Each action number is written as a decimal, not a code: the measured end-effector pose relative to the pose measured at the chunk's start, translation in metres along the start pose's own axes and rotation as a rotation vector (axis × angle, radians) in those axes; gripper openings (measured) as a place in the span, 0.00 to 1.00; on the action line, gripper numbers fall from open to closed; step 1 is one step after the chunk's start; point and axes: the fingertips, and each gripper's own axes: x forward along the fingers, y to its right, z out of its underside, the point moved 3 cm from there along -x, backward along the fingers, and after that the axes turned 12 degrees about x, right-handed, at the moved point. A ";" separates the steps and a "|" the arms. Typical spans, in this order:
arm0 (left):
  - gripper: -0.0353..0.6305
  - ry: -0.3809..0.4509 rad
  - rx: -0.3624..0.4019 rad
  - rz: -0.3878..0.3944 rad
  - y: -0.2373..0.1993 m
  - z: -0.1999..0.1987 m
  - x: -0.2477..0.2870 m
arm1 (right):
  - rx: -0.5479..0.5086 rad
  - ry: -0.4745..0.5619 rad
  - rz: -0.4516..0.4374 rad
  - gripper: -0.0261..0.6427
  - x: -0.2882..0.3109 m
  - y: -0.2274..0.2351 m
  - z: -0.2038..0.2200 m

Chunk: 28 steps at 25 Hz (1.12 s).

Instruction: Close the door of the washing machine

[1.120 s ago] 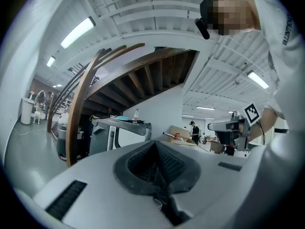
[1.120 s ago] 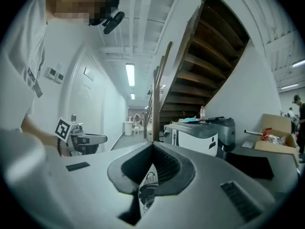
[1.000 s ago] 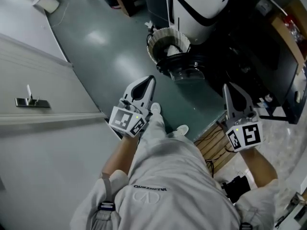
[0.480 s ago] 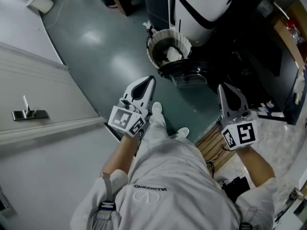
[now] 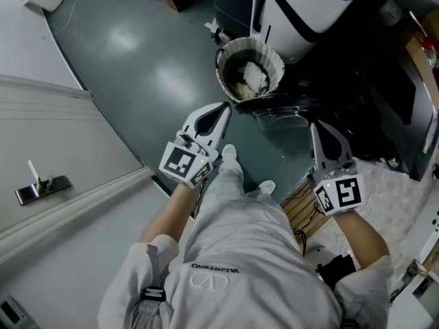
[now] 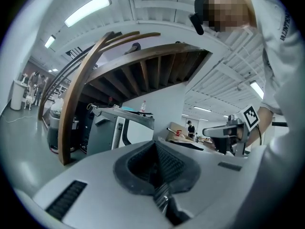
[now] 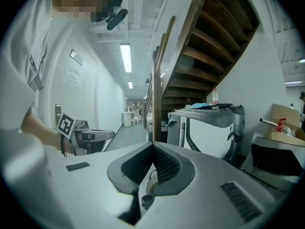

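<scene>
The white washing machine [image 5: 302, 5] with black trim stands at the top of the head view, and its dark round door [image 5: 278, 110] hangs open low in front of it. Right beside the door is a white ribbed basket [image 5: 250, 67] holding light laundry. My left gripper [image 5: 225, 108] is shut and empty, its tip just left of the door. On the door's right, my right gripper [image 5: 315, 126] is also shut and empty. The left gripper view shows the machine [image 6: 119, 128] ahead, and the right gripper view shows the machine [image 7: 212, 128] too.
A white door with a metal handle [image 5: 41, 184] fills the left of the head view. A wooden slatted board with cables [image 5: 302, 208] lies by my right foot. A wooden staircase [image 6: 143, 66] rises above the machine. Dark shelving [image 5: 405, 81] stands at the right.
Both grippers have moved forward and slightly down toward the machine. The basket and open door now lie closer to the gripper tips. Both pairs of jaws stayed shut.
</scene>
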 end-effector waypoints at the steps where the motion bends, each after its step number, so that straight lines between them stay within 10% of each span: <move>1: 0.05 -0.004 -0.003 0.008 -0.009 0.006 0.004 | 0.000 -0.009 0.001 0.06 0.011 -0.001 0.002; 13: 0.05 -0.019 -0.069 0.154 -0.072 0.078 0.044 | 0.011 -0.122 -0.013 0.06 0.118 -0.008 0.057; 28: 0.05 -0.111 -0.044 0.269 -0.048 0.191 0.084 | 0.083 -0.202 0.022 0.06 0.156 0.019 0.180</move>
